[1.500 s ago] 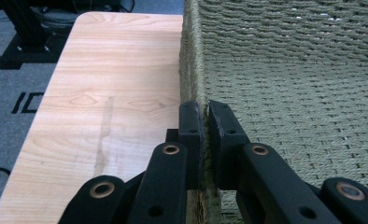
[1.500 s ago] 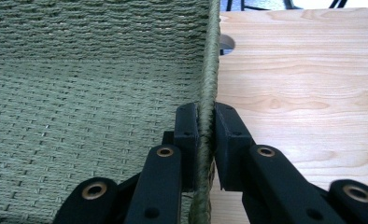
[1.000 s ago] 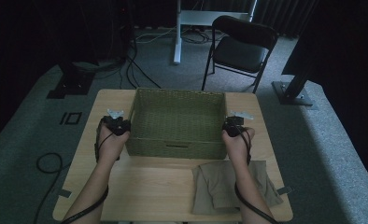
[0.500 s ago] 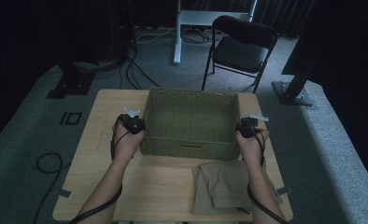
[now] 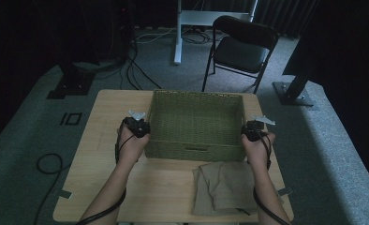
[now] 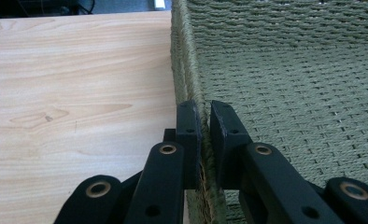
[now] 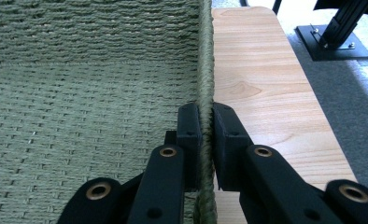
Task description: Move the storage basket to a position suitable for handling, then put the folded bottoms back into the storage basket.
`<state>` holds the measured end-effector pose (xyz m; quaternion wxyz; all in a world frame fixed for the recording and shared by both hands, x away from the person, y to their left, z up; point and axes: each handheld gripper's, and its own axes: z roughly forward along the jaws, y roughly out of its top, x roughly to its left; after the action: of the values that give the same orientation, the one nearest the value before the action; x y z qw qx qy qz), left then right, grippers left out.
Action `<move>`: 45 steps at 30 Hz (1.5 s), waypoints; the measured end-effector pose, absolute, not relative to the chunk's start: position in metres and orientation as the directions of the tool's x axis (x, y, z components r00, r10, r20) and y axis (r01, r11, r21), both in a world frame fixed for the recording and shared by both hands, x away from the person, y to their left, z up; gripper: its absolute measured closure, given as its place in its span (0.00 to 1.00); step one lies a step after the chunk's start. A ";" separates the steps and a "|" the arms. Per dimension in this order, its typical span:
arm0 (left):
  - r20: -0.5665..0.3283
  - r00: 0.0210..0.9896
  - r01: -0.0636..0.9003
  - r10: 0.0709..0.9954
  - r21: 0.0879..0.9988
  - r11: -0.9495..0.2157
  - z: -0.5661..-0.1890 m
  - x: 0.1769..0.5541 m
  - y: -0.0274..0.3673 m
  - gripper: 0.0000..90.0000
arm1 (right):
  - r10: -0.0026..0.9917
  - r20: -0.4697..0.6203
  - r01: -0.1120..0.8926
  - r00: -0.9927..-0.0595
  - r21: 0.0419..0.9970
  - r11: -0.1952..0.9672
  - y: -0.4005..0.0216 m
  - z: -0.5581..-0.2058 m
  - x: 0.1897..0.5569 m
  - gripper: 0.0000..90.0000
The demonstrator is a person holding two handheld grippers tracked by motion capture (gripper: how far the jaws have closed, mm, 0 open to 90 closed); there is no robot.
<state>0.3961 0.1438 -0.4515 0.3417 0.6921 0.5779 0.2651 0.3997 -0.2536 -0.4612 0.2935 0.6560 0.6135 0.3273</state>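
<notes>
My left claw (image 5: 136, 126) is clamped on the left rim of the woven green basket (image 5: 195, 123), my right claw (image 5: 253, 131) on its right rim. The basket sits mid-table (image 5: 103, 140), a folded cloth (image 5: 222, 187) just in front.

right hand-held gripper (image 7: 205, 116) clamped on green woven basket (image 7: 79, 93) rim, wooden table (image 7: 261, 84) beside

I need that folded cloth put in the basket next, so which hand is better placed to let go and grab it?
Probably the right. The cloth lies just below the right gripper; the left gripper clamps the basket on the far wall.
</notes>
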 end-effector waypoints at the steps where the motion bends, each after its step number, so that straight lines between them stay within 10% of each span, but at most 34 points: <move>1: -0.024 0.192 0.618 0.981 0.780 -0.102 -0.452 0.395 0.144 0.93 | 0.997 0.069 0.613 0.033 0.787 -0.075 -0.254 -0.461 0.400 0.92; 13: -0.047 0.244 0.604 0.969 0.789 -0.114 -0.453 0.384 0.155 0.89 | 0.994 0.108 0.620 0.012 0.779 -0.092 -0.255 -0.461 0.393 0.90; 24: -0.063 0.349 0.571 0.935 0.805 -0.159 -0.455 0.390 0.164 0.42 | 0.989 0.096 0.546 -0.116 0.838 -0.017 -0.253 -0.456 0.397 0.44; 45: -0.073 0.411 0.507 0.909 0.847 -0.161 -0.434 0.376 0.166 0.23 | 0.970 0.131 0.548 -0.204 0.836 0.002 -0.255 -0.433 0.382 0.25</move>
<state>0.3764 0.1663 -0.4338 0.4250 0.7245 0.4885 0.2362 0.3822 -0.2555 -0.4331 0.2578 0.5758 0.6593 0.4091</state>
